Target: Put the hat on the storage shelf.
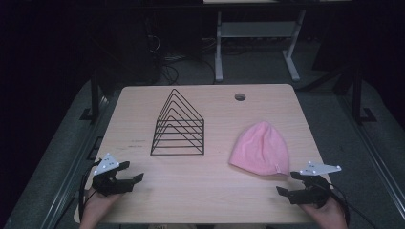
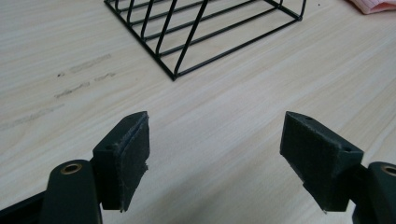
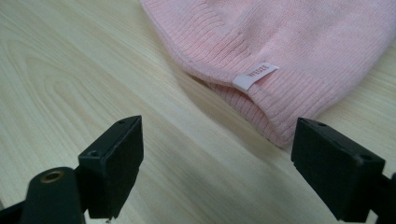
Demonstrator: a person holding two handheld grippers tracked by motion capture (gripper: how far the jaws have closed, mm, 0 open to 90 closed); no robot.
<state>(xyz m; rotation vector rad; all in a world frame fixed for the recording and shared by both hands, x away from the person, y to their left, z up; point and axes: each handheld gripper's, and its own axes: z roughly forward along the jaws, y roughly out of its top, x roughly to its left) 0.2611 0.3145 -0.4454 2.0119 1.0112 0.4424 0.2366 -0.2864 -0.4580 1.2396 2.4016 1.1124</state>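
Starting from zero here, as far as we can judge: nothing is gripped and nothing looks placed.

Our left gripper (image 1: 125, 173) sits low at the near-left corner of the light wood-grain table (image 1: 200, 191), jaws spread wide and empty. In the left gripper view, its pads (image 2: 126, 158) frame bare tabletop, with the black wire triangular file rack (image 2: 205, 32) well ahead of them.

Our right gripper (image 1: 292, 183) sits at the near-right edge, jaws also wide apart and empty. The soft pink ribbed knit beanie (image 1: 260, 149) lies flat on the table, just ahead of that gripper, to the right of the rack and apart from it. In the right gripper view its folded hem, with a small white woven label (image 3: 255, 75), lies just beyond the jaws, not touching them.

Our read: the beanie is the work piece and the right gripper is the closest to it. Left to do: the approach, the pinch on the hem, the lift and whatever placement follows. The rack stands upright and bare.
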